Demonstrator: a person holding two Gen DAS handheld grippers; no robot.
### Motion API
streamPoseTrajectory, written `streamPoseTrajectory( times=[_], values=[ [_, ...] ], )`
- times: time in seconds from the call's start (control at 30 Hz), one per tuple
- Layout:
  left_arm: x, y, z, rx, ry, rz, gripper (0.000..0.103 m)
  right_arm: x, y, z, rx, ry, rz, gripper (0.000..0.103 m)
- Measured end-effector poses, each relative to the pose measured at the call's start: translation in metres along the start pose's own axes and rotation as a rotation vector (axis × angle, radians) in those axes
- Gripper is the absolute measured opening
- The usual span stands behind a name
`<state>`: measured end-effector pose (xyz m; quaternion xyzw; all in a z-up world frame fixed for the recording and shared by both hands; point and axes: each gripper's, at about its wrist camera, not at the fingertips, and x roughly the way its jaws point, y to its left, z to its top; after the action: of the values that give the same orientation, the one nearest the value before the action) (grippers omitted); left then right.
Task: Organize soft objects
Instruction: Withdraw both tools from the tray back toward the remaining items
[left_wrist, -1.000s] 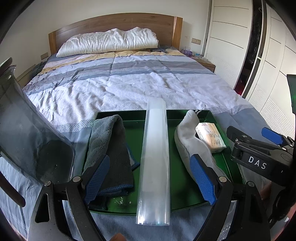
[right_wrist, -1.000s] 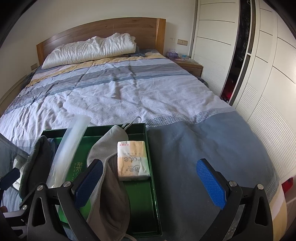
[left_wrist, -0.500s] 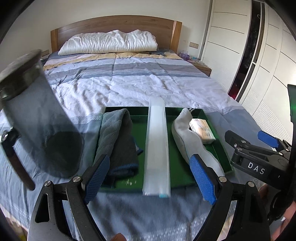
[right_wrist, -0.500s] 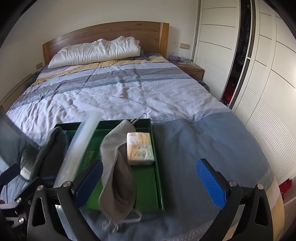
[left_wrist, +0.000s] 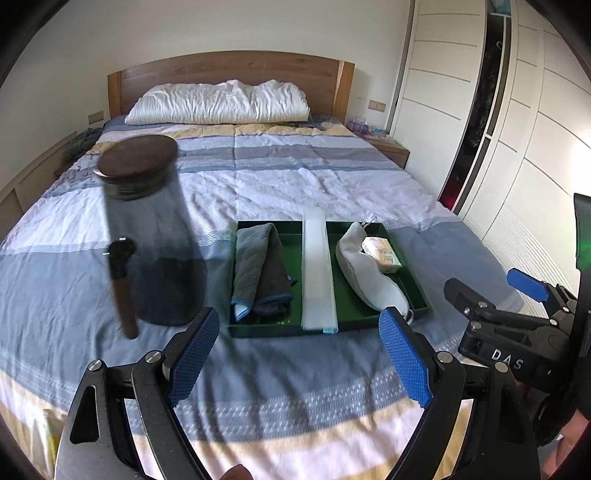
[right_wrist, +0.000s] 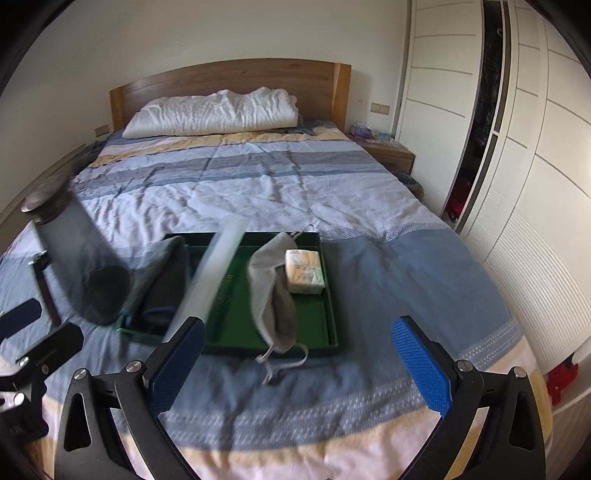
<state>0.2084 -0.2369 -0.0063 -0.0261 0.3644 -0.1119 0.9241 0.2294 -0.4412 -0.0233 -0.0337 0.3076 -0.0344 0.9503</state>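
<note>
**Kid:** Where is all the soft stuff?

**Helper:** It is in the green tray (left_wrist: 258, 330) on the bed (left_wrist: 332, 177). The towel (left_wrist: 260, 269) lies at the tray's left end. The long clear bag roll (left_wrist: 317, 269) lies down the tray's middle, and its near end pokes over the tray's front rim. The gray mask (left_wrist: 364, 269) is right of the roll, and its strings hang over the rim. The tissue pack (left_wrist: 380, 251) sits at the tray's right, touching the mask.

**Kid:** Are your grippers holding anything?

**Helper:** No. Your left hand-held gripper (left_wrist: 299, 362) is spread wide with nothing in it. Your right hand-held gripper (right_wrist: 295, 363) is spread wide too. Both hang in front of the tray.

**Kid:** What could go wrong?

**Helper:** The dark jar (left_wrist: 151, 236) stands just left of the tray on soft bedding. If you bump it or press the bed near it, I think it could tip. The roll could slide off if you knock its near end. The mask strings could catch a finger and drag the mask out.
</note>
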Motion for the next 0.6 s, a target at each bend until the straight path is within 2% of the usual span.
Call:
streamPoseTrajectory(
  times=[0.47,0.6],
  values=[
    [-0.102,0.032,-0.036,0.012,-0.063,-0.005,0.085,-0.131,0.049,-0.045,-0.045,-0.067,0.102,0.103],
    [-0.122,0.052,-0.054,0.016,-0.060,0.007,0.085,-0.150,0.063,-0.059,-0.058,-0.065,0.125,0.103]
  ],
)
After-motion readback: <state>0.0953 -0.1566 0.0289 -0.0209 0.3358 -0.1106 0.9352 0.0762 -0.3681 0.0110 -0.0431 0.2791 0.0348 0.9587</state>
